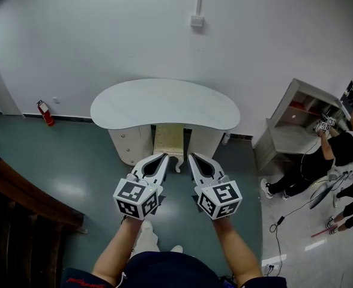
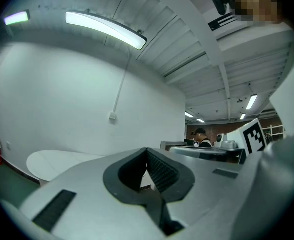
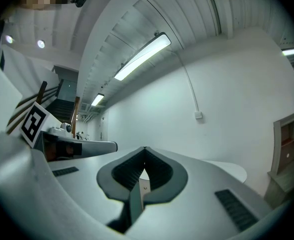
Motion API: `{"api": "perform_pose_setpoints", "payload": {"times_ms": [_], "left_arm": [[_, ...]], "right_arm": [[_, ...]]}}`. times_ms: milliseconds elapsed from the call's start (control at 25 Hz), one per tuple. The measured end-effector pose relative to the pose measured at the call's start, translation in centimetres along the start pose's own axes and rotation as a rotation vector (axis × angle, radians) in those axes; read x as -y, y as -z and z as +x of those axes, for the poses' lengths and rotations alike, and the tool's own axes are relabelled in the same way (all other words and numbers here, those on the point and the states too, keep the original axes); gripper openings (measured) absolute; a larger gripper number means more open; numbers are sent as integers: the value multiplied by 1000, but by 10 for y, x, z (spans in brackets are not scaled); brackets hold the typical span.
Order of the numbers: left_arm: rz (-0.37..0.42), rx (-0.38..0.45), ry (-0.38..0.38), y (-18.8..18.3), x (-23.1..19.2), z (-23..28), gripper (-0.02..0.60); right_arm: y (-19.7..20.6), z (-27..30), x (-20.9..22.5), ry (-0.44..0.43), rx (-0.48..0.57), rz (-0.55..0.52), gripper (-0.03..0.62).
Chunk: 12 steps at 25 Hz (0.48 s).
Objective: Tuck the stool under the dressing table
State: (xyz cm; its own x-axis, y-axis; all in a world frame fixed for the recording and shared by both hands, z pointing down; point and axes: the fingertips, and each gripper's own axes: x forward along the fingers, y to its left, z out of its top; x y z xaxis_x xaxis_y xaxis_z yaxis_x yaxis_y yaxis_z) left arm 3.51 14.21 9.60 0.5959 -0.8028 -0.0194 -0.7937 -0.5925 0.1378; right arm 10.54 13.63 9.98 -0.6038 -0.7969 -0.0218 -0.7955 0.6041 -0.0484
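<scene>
Judging from overhead, is the stool (image 1: 167, 138) home yet?

Looks nearly so. Its cream seat sits in the knee gap under the white kidney-shaped top of the dressing table (image 1: 164, 101), though the curved front legs show just outside. A last nudge may remain.

And the tools?

Left gripper (image 1: 163, 156) and right gripper (image 1: 191, 156) hover just short of the stool, both clenched tip to tip on nothing.

Any writing?

None legible. The marker cubes (image 1: 137, 198) carry only black square patterns, and the label on the red fire extinguisher (image 1: 45, 113) is too small.

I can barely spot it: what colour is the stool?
The stool is cream, pale yellowish; the head view shows it best.
</scene>
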Motion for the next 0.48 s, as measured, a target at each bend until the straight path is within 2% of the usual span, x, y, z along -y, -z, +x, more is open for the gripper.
{"api": "perform_pose_setpoints", "payload": {"times_ms": [480], "left_arm": [[-31, -3, 29, 8, 15, -5, 8]], "right_arm": [[5, -8, -11, -30, 4, 8, 8]]}}
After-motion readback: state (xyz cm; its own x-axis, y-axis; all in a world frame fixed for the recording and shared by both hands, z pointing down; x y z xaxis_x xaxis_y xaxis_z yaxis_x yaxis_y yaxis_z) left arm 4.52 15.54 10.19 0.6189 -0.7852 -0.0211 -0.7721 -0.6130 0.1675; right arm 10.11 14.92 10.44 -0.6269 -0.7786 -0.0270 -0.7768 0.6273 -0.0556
